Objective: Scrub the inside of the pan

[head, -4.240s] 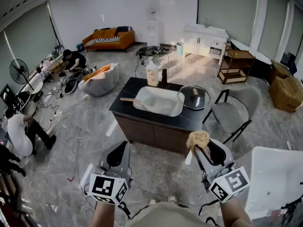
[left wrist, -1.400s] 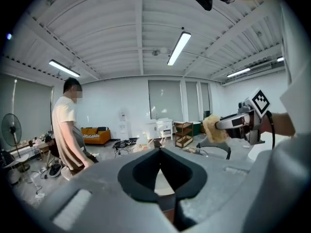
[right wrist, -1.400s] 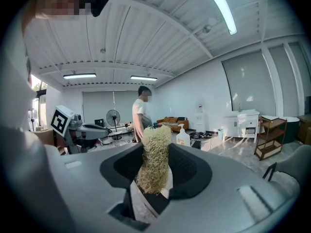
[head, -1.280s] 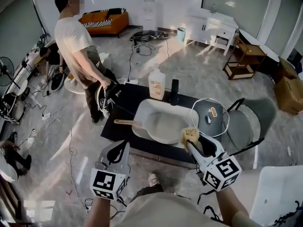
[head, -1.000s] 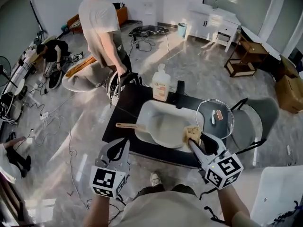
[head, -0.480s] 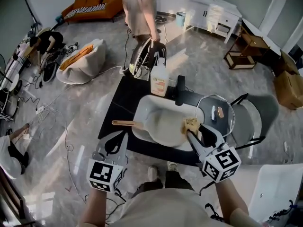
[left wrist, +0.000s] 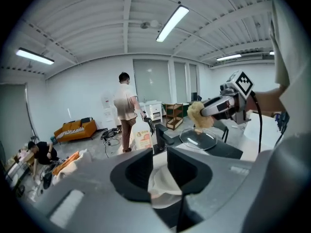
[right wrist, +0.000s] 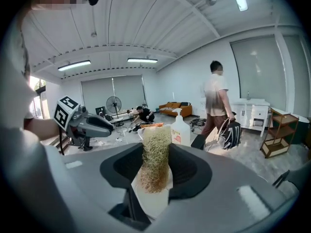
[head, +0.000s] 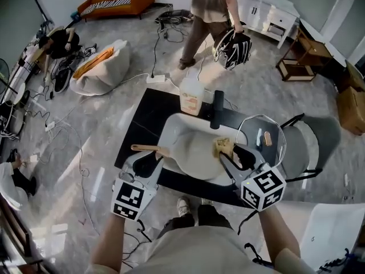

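My left gripper (head: 149,160) hovers by the wooden handle (head: 144,148), jaws just cracked open on nothing. If I miss it, the pale round pan (head: 191,153) in the white sink basin (head: 171,127) skates under the tan fibrous scrubber (head: 221,147) – pinched in my right gripper (head: 228,154).

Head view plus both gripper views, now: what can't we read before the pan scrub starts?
1) Dirt inside the pan: head view, too small, pale against the white sink.
2) Whether the scrubber touches the pan: head view, the scrubber and the right gripper, shut on it, cover that spot; right gripper view, the scrubber blocks the gap between the jaws.
3) Label on the bottle: too small and blurred in every view.
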Demonstrator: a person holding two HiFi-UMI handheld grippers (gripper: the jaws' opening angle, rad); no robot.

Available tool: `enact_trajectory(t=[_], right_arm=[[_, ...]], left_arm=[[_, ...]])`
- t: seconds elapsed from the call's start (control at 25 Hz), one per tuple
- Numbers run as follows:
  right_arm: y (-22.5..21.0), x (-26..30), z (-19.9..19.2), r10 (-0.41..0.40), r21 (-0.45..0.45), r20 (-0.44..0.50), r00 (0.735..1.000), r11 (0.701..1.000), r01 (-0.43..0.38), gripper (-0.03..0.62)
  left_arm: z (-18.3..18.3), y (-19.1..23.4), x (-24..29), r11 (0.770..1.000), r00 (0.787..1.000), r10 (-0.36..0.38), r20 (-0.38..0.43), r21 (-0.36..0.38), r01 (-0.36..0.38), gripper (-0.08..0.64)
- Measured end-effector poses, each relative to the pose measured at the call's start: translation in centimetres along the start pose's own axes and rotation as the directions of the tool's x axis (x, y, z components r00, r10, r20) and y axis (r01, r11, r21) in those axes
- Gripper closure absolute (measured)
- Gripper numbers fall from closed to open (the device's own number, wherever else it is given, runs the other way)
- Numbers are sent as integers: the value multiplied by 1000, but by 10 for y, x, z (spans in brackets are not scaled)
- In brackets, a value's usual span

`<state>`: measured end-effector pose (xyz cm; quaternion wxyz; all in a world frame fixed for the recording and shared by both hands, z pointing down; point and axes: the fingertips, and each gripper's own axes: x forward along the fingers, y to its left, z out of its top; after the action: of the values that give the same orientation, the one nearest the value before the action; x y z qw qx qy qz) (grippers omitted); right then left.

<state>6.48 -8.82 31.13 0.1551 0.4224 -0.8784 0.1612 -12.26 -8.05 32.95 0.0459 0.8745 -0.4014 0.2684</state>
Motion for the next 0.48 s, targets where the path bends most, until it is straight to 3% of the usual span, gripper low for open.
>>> enact_trajectory(t=[0.24,0.36,0.48], right_arm=[[-10,36,-23,78,-18,-85,993,997,-80,423],[-14,56,-38,106,-26,-133,985,993,-111,423],[-15,74,-52,128,-26,-168,977,991,-135,423]], left_arm=[[-23,-1,48,982,994,-59,-87,173,73,419],[-44,1,77,934,987,-69,-145,338,115,417],[-74,-2,99,904,962,-128,-243,370,214,385]])
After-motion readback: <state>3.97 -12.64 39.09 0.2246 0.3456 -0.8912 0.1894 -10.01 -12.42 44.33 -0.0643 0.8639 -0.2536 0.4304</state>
